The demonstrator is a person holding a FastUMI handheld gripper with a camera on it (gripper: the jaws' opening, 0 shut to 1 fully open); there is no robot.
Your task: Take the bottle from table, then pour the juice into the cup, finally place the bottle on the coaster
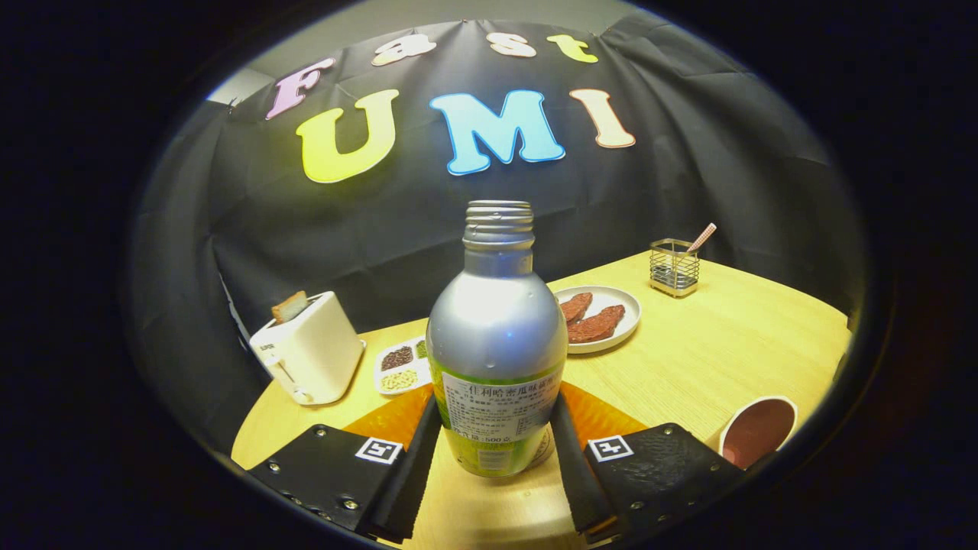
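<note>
A silver metal bottle (497, 336) with a green lower label and an open threaded neck stands upright between my fingers. My gripper (497, 409) is shut on the bottle, and both fingers (416, 466) press on its label from either side. Its base is low over the wooden table (710, 351); I cannot tell whether it touches. An orange coaster (611, 420) lies just behind the bottle, partly hidden by it and by the fingers. A white cup (758, 431) with a dark reddish inside stands to the right of the right finger.
A white toaster (309, 359) with a slice of toast stands at the far left. Next to it lies a small tray of grains (401, 367). A plate with brown slices (600, 317) and a wire holder (675, 267) stand beyond the bottle to the right.
</note>
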